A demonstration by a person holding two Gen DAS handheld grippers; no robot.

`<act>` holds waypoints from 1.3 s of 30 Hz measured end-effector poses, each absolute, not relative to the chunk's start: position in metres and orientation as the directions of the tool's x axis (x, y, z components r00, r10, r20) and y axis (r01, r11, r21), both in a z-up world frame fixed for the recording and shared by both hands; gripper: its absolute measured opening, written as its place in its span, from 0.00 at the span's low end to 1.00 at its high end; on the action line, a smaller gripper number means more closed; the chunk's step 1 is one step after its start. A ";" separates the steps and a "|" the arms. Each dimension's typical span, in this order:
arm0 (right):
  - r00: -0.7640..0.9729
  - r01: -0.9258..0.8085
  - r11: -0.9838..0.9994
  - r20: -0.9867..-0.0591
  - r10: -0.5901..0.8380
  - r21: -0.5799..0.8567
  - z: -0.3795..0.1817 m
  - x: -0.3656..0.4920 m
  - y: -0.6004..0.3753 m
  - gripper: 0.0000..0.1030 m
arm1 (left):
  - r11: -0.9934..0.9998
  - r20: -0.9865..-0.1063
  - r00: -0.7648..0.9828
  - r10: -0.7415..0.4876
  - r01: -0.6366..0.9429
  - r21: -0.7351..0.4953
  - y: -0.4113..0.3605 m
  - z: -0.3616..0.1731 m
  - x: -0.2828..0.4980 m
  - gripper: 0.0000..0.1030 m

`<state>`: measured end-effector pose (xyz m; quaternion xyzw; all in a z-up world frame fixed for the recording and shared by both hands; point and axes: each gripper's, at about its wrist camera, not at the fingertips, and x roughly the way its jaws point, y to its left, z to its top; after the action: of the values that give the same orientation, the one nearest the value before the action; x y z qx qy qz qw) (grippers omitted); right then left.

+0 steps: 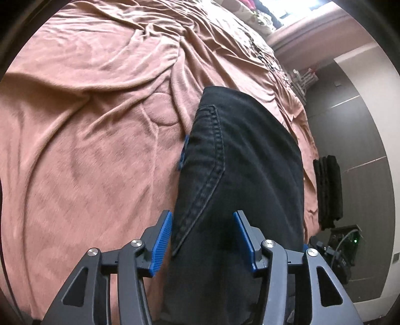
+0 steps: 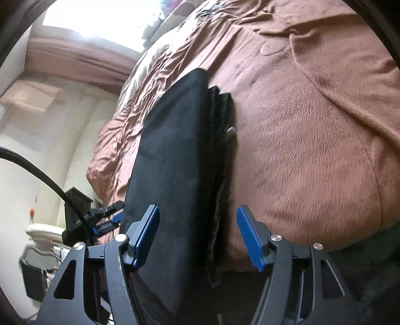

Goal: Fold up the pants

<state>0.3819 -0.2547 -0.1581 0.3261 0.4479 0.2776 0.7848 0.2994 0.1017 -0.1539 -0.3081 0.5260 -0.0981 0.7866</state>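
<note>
Left gripper (image 1: 202,240): jaws apart, blue pads clear of the cloth on both sides; nothing gripped.
Right gripper (image 2: 197,235): jaws apart, pads off the fabric; nothing gripped.
Pants (image 1: 240,160): black, folded into a narrow stack, lying on the bed between and ahead of both sets of fingers; stitched pocket seam on top in left view.
Obstructions: none between pads and pants; small blue tab (image 1: 183,152) just beside the stack's left edge, identity unclear.
Blanket (image 1: 87,137): pink-brown, wrinkled, under the pants, spreading wide to one side.
Left view only: dark folded item (image 1: 327,190) off the bed edge, electronics box with green light (image 1: 346,240) below it, grey floor beyond.
Right view only: layered edges of the folded stack (image 2: 220,150), black hose (image 2: 42,172), black device with cables (image 2: 82,212), white wall, bright window (image 2: 100,22) at far end.
Edges: bed edge close beside the pants on the floor side.
Open room: broad bare blanket on the opposite side and ahead.
</note>
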 end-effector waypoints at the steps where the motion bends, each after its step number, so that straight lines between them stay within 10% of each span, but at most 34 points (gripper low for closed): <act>1: 0.444 -0.142 0.627 -0.517 0.732 0.766 -0.160 0.386 -0.255 0.61 | 0.792 -0.767 0.425 -0.482 -0.164 -0.588 0.101 -0.155 0.302 0.52; 28: 0.324 -0.182 0.562 -0.490 0.809 0.807 -0.194 0.442 -0.237 0.60 | 0.723 -0.690 0.388 -0.611 -0.083 -0.686 0.109 -0.189 0.389 0.53; 39: 0.355 -0.233 0.584 -0.491 0.796 0.778 -0.177 0.422 -0.244 0.31 | 0.773 -0.696 0.439 -0.568 -0.005 -0.634 0.098 -0.155 0.380 0.38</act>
<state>0.4218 -0.2440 -0.1767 0.3076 0.4572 0.3369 0.7634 0.3805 0.0984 -0.1550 -0.2869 0.4992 -0.1764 0.7983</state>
